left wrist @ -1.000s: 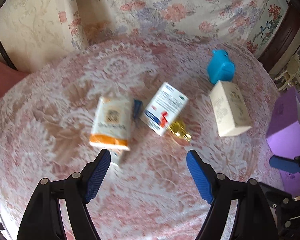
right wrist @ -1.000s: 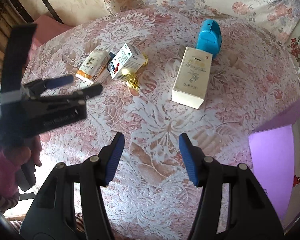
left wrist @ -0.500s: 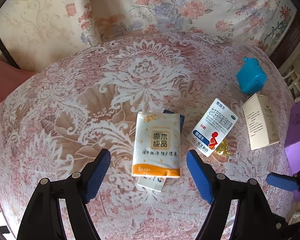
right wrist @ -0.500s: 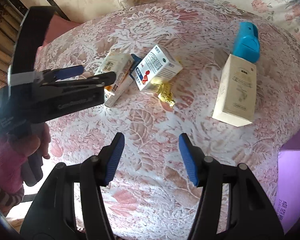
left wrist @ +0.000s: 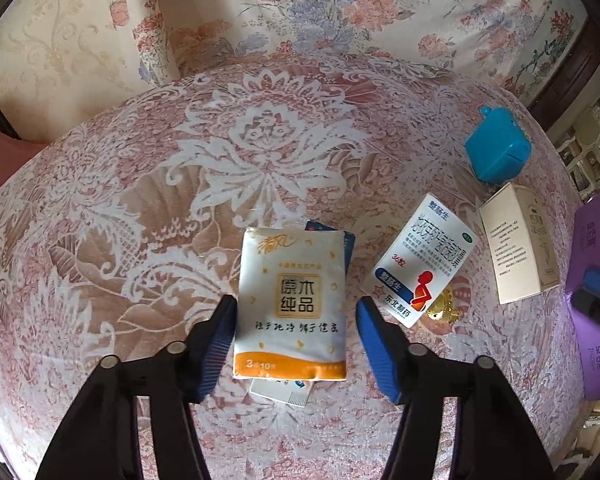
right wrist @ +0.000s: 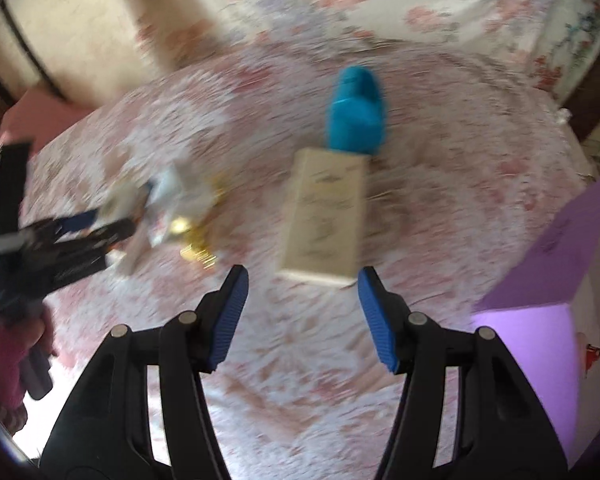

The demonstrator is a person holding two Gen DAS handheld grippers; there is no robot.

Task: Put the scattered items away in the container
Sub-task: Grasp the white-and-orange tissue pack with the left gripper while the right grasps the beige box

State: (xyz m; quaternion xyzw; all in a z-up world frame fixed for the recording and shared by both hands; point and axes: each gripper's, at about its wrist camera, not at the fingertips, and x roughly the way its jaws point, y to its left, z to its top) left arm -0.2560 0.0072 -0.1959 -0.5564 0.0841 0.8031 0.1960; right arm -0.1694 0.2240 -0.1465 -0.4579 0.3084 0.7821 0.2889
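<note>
A white and orange tissue pack (left wrist: pixel 292 300) lies on the lace tablecloth, on top of a flat blue-edged packet (left wrist: pixel 348 240). My left gripper (left wrist: pixel 296 312) is open with its jaws on either side of the pack's lower half. A white medicine box (left wrist: pixel 420 268), a gold trinket (left wrist: pixel 442 312), a cream box (left wrist: pixel 520 240) and a blue case (left wrist: pixel 498 150) lie to the right. My right gripper (right wrist: pixel 300 286) is open, just in front of the cream box (right wrist: pixel 324 212), with the blue case (right wrist: pixel 356 112) behind it. The purple container (right wrist: pixel 540 292) is at the right.
The round table (left wrist: pixel 260 140) has a floral curtain behind it. The left gripper and the hand holding it (right wrist: pixel 40 240) show at the left of the blurred right wrist view. The purple container (left wrist: pixel 596 280) stands at the right edge of the left wrist view.
My left gripper has moved forward so its jaws now flank the tissue pack. My right gripper has swung right and forward toward the cream box; its view is blurred.
</note>
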